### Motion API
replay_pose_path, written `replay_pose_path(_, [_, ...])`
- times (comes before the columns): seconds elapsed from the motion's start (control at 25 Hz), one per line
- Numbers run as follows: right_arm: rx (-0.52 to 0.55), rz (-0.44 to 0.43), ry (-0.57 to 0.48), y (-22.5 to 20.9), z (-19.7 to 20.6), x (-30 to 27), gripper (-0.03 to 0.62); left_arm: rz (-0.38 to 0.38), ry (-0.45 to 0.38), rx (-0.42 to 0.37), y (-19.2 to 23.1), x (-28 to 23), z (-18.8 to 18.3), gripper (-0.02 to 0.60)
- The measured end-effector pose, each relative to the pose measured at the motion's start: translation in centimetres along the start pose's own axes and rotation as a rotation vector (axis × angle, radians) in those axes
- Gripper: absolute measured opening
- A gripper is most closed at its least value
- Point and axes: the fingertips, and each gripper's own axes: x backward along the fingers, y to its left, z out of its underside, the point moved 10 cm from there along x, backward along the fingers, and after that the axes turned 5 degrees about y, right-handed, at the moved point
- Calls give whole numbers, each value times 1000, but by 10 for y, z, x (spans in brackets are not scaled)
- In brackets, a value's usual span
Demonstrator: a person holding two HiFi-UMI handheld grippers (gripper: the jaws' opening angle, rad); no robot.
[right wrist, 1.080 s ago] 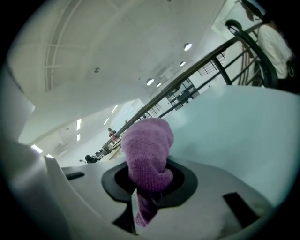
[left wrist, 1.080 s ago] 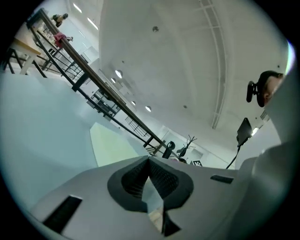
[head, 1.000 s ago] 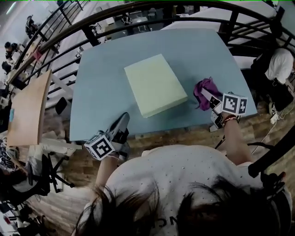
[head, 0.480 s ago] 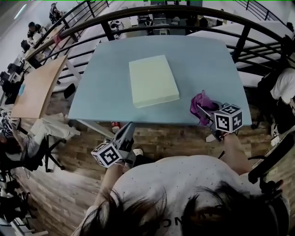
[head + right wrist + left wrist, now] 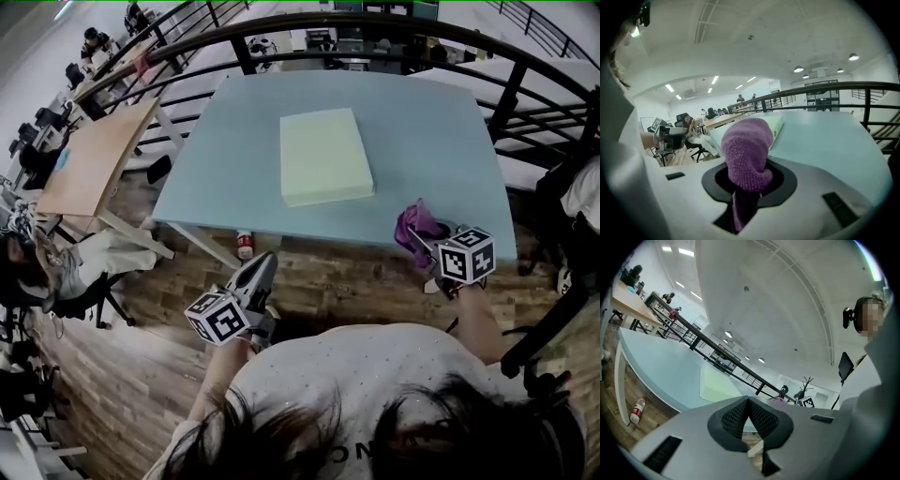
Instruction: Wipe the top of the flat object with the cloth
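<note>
Right gripper [image 5: 427, 244] clamps purple cloth [image 5: 415, 225] at the surface [image 5: 431, 131] edge
Left gripper [image 5: 260, 267] closed, empty; flat pad [image 5: 324, 156] lies well apart.

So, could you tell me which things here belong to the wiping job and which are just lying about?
Job: purple cloth, shut in the right gripper; pale green flat slab on the blue table; left gripper, shut and empty.
Lying about: bottle on the floor; wooden table; black railing.

Left gripper [image 5: 262, 266] jaws meet empty; right gripper [image 5: 424, 246] jaws clamp the cloth [image 5: 414, 223].
</note>
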Motion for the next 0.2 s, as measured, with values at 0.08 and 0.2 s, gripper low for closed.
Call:
replay_pose_path(0.08, [-10,-2,-5,12,18,9,78,-6,0,-17,-8,19,13,-2])
replay_pose_path(0.2, [-16,-3,-6,29,42,22,78,-19,1,-53,-21,46,28,-2])
